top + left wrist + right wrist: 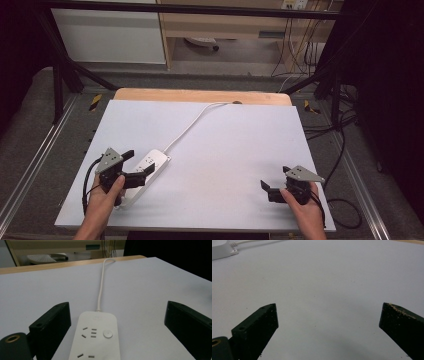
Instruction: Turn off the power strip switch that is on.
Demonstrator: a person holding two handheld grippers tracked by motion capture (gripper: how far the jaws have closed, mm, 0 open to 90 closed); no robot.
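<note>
Left gripper (138,164) jaws spread wide, straddling near end of white power strip (145,170); strip sits between jaws, whether they touch it can't be told. Left hand (106,194) holds gripper at table's (240,150) near-left. Right gripper (274,184) also wide open, nothing between jaws, over bare surface at near-right, held by right hand (305,205). Strip's white cord (192,125) runs away to table's far edge, past wooden strip (200,96).
</note>
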